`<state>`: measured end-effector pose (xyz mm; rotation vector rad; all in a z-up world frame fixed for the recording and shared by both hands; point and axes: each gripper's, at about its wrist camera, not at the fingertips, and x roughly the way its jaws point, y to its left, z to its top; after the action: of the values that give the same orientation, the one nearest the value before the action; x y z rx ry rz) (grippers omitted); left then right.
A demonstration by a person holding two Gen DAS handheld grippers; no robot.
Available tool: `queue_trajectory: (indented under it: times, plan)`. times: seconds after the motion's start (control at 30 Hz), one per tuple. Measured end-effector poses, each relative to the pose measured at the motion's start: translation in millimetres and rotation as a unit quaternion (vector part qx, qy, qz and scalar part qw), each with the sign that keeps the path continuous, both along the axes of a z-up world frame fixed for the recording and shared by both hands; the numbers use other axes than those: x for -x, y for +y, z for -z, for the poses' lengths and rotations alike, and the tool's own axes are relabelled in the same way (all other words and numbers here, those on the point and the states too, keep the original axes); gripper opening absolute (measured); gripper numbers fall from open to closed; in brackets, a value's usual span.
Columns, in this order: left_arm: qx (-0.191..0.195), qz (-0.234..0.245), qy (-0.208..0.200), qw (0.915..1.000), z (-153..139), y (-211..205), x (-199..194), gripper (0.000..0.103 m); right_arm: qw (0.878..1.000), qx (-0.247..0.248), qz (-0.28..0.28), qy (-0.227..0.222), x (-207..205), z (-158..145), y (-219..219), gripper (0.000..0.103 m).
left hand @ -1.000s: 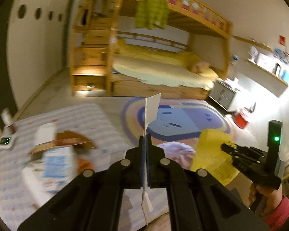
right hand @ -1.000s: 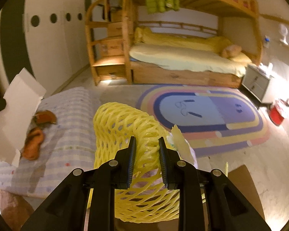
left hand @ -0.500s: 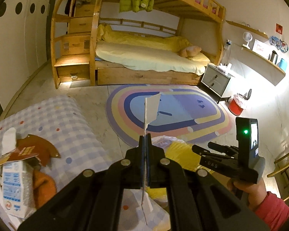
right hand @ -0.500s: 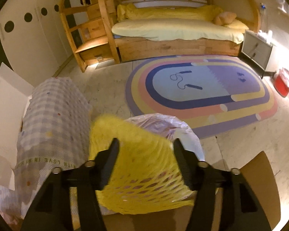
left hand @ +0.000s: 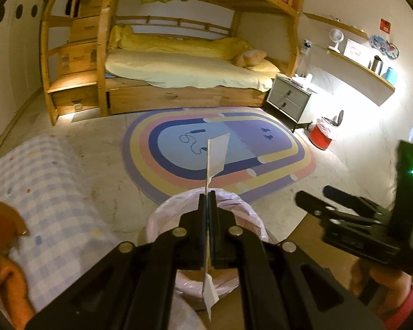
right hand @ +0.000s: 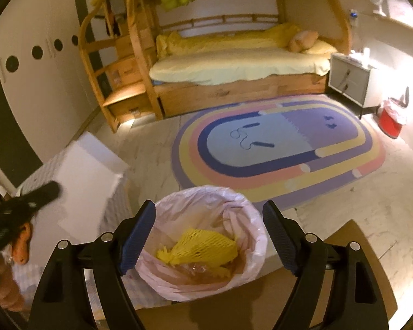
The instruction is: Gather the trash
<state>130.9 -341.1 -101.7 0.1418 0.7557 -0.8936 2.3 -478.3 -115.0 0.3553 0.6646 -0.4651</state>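
Note:
My left gripper (left hand: 207, 195) is shut on a white sheet of paper (left hand: 217, 155), held edge-on above a bin lined with a pink bag (left hand: 242, 214). The paper (right hand: 85, 181) and the left gripper (right hand: 22, 206) show at the left of the right wrist view. My right gripper (right hand: 208, 236) is open and empty, right above the bin (right hand: 206, 200). A yellow foam net (right hand: 206, 247) lies inside the bag. The right gripper (left hand: 344, 209) shows at the right of the left wrist view.
A checked cloth (left hand: 41, 192) covers the surface at left, with orange peel (left hand: 11, 283) and a brown wrapper (left hand: 2, 220) on it. A brown chair seat (right hand: 352, 261) lies beside the bin. A rainbow rug (right hand: 278, 148), bunk bed (right hand: 234, 63) and red bin (right hand: 391, 121) lie beyond.
My right gripper opened and the yellow foam net dropped into the pink bag. My left gripper swung right with the paper, from over the checked cloth to above the bin.

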Motion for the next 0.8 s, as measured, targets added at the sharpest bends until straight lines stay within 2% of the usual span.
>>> queue_trajectory:
  times: [0.17,0.2,0.23,0.3,0.33,0.57,0.8]
  plan:
    - [-0.010,0.016,-0.008,0.9998,14.3,-27.1,-2.7,0.000,1.000,0.006,0.014,-0.012,10.4,-7.9,-3.1,0.080]
    - [-0.012,0.018,-0.008,0.9997,16.9,-31.6,-3.7,0.003,1.000,0.007,0.015,-0.013,11.5,-8.0,-3.8,0.080]
    - [-0.015,0.019,-0.006,0.9997,19.8,-35.2,-5.0,0.008,1.000,0.007,0.015,-0.013,11.5,-8.2,-4.2,0.080]
    - [-0.022,0.011,-0.008,0.9997,23.4,-36.3,-6.7,0.034,1.000,0.007,0.015,-0.014,12.3,-8.1,-4.9,0.080]
    - [-0.021,0.008,-0.010,0.9997,23.1,-35.0,-6.3,0.036,1.000,0.006,0.015,-0.014,12.8,-7.9,-4.7,0.080]
    - [-0.031,-0.039,-0.030,0.9983,6.5,9.1,-1.3,0.036,1.000,-0.007,-0.006,-0.019,12.8,-10.2,8.0,0.080]
    - [-0.035,-0.092,-0.062,0.9933,-30.0,80.5,25.4,0.037,0.997,-0.006,-0.069,-0.033,15.1,-27.7,60.4,0.080]
